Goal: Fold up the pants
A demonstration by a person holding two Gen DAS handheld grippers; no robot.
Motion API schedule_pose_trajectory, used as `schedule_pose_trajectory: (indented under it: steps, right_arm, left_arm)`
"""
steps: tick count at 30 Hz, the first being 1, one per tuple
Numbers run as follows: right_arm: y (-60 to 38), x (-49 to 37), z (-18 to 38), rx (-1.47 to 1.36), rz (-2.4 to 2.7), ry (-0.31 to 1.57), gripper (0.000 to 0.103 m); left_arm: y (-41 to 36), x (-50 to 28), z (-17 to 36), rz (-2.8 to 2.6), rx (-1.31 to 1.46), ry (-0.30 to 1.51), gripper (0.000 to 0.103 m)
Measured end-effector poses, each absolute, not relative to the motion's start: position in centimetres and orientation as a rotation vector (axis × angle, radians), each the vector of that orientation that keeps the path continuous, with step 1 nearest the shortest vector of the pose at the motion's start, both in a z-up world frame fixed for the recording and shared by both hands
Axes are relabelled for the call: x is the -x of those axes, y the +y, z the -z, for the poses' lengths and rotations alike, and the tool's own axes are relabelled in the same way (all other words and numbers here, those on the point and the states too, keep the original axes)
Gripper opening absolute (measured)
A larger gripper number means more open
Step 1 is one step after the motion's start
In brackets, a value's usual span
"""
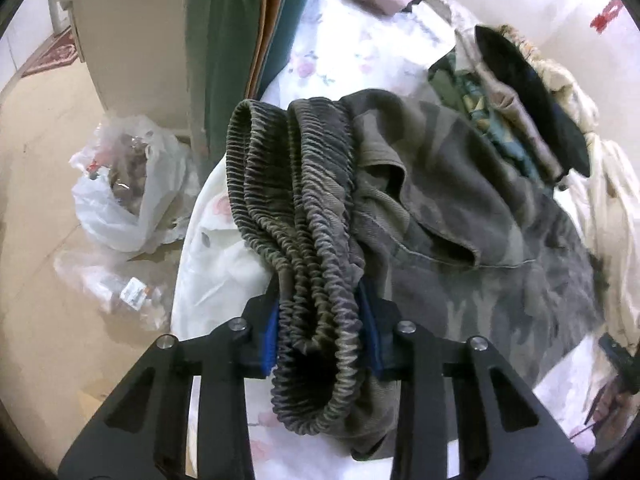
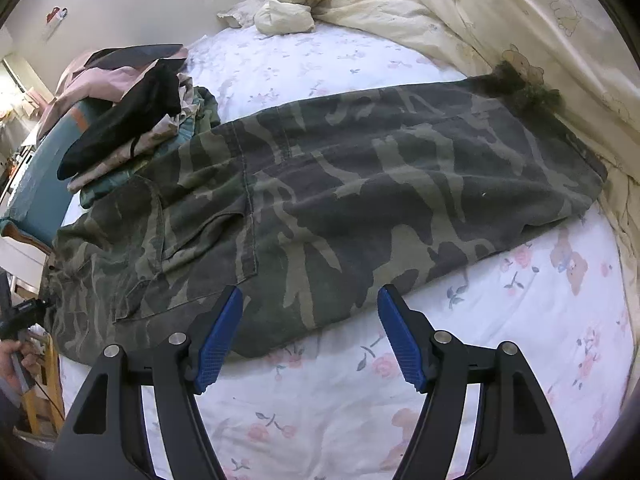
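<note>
Camouflage pants (image 2: pixel 340 200) lay stretched across the bed (image 2: pixel 440 380) on a white sheet printed with pink flowers, already doubled lengthwise so one leg appeared to sit on the other, with the cuffs near a rumpled cream duvet (image 2: pixel 460 12) at the far end. By my reading the lengthwise fold was done and the crosswise folds, bringing waist toward cuffs, were all left to do. The elastic waistband (image 1: pixel 304 240) sat bunched at the bed's edge, and the left gripper (image 1: pixel 320 320) had its jaws clamped on that gathered band, blue pads pressing either side. The right gripper (image 2: pixel 310 332) hovered over the near edge of the legs about midway along, jaws standing wide apart with nothing between them, not touching the cloth as far as I could tell. A stack of folded clothes (image 2: pixel 132 120), topped by a black garment, rested beside the waist end, partly touching the pants. Beyond the bed the room showed a tiled floor, hanging green and orange fabric (image 1: pixel 240 20), a pale cabinet (image 1: pixel 128 40), and a white plastic bag (image 1: pixel 120 188) of clutter on the floor.
</note>
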State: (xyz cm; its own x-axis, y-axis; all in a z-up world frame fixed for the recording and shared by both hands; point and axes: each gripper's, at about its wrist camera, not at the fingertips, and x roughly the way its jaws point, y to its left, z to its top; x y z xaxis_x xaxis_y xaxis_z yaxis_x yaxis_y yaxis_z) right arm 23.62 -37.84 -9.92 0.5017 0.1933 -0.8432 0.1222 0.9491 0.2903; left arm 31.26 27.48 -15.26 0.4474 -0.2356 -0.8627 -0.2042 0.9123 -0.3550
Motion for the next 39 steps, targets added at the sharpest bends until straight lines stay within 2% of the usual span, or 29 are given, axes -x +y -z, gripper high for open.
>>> schedule_pose_trajectory:
  steps: [2,4,8,9,10,12,13,15,21,23,28,31,34,39]
  right_arm:
    - [-38.2,-23.8,10.0,-0.363,-0.044,1.051,0.072]
    - [-38.3,-24.1,10.1,-0.381,-0.048,1.052,0.072]
    - [-37.6,-24.2,10.4,-0.355,-0.051,1.062,0.072]
    - [-37.5,-24.2,10.5,-0.354,-0.054,1.065,0.072]
    - [-37.4,-24.2,10.6,-0.355,-0.055,1.066,0.072]
    - [-37.3,-24.2,10.5,-0.355,-0.059,1.066,0.072]
    - [-37.2,-24.2,10.3,-0.355,-0.066,1.063,0.072]
    - [-37.4,-24.1,9.9,-0.368,-0.087,1.046,0.072]
    - [-45.0,-22.7,11.6,-0.650,0.035,0.971,0.072]
    - [-48.5,-22.0,13.4,-0.795,0.116,0.960,0.076]
    - [-56.6,-20.7,19.1,-1.135,0.277,0.857,0.077]
    - [-58.6,-22.2,19.2,-1.108,0.267,0.791,0.076]
    - [-60.1,-23.9,19.8,-1.102,0.248,0.760,0.068]
    - [-63.0,-26.0,21.2,-1.089,0.209,0.703,0.048]
  left_arm:
    - [28.4,-30.9,15.6,0.019,0.468,1.122,0.037]
    - [28.6,-31.2,16.5,-0.015,0.491,1.145,0.062]
    - [28.0,-32.2,18.0,-0.059,0.530,1.214,0.066]
    - [27.0,-32.5,17.8,-0.059,0.467,1.230,0.064]
    - [26.3,-32.5,17.5,-0.064,0.403,1.222,0.048]
    - [25.3,-32.5,16.6,-0.069,0.297,1.231,0.034]
    - [25.3,-32.3,16.0,-0.071,0.300,1.228,0.028]
    - [25.1,-31.7,14.2,-0.052,0.282,1.205,0.025]
    - [25.7,-29.7,9.8,-0.025,0.330,1.144,0.022]
    - [25.6,-29.3,8.9,-0.013,0.336,1.143,0.022]
    - [25.4,-29.8,9.0,-0.033,0.319,1.151,0.022]
    - [25.0,-29.8,9.6,-0.042,0.286,1.157,0.022]
    - [24.8,-30.1,10.3,-0.055,0.267,1.169,0.022]
    - [24.6,-30.4,10.7,-0.072,0.239,1.172,0.022]
